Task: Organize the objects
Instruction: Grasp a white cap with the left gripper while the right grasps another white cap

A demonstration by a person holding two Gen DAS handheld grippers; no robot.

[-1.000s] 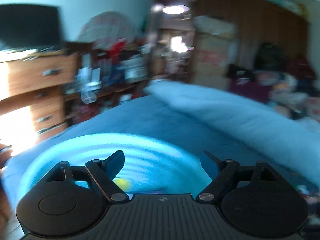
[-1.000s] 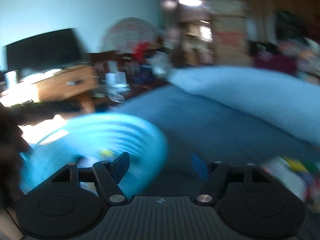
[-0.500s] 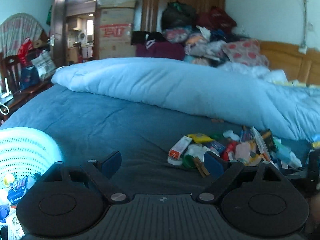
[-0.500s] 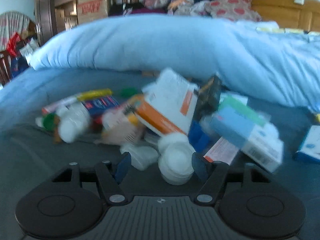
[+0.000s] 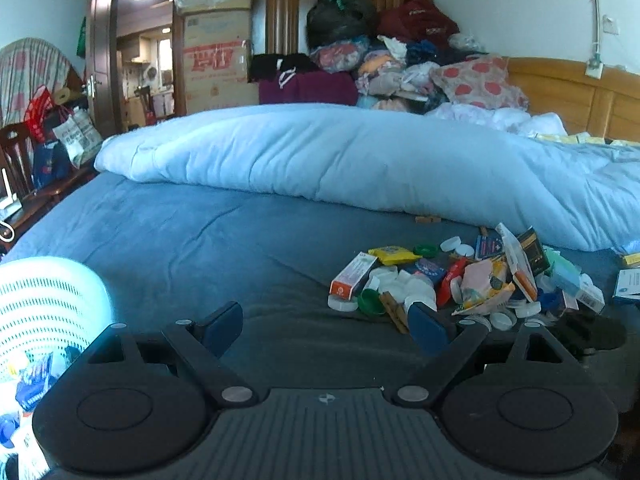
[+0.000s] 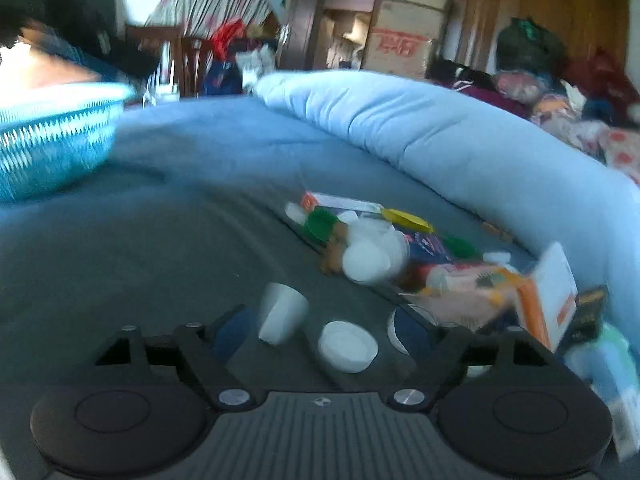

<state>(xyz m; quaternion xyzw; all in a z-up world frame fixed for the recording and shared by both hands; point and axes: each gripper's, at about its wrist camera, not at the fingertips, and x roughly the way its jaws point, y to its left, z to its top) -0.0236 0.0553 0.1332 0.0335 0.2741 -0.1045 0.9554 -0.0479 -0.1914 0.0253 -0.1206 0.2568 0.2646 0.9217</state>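
Right wrist: right tool [image 6: 322,330] tilted downward, opening

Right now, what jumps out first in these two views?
The pile of small boxes, packets and lids heaped on the dark blue bedsheet, just below the rolled-up pale blue quilt, draws the eye first. Next is the pale blue basket at the left edge, already holding a few items. In the right wrist view, two white lids lie between the fingers of the right claw, whose jaws are opening.
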